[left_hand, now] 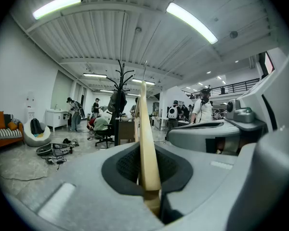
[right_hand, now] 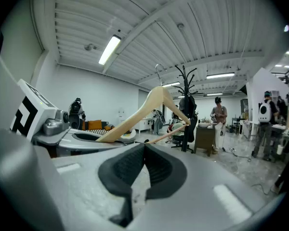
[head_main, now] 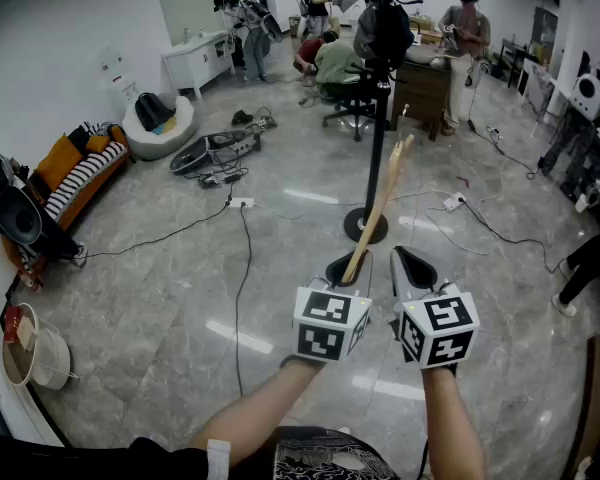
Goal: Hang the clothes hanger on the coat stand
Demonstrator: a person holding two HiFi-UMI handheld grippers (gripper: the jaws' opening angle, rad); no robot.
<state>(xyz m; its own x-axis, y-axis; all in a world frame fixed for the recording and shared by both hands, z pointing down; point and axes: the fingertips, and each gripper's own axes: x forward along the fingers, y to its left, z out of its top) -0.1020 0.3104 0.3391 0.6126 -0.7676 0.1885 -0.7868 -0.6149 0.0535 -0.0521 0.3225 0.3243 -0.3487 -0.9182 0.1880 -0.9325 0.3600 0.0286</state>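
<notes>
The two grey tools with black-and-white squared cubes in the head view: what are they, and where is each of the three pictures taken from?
They are hand-held grippers. A person holds one in each hand, and the cubes are part of them. The head view comes from a camera on the person's head, looking down. The other two come from cameras riding on each gripper, looking along its jaws. The left gripper is shut on a wooden clothes hanger, which sticks up out of it. The right gripper is shut with nothing in it. Ahead, a black coat stand stands on the shiny grey floor, where cables lie.
</notes>
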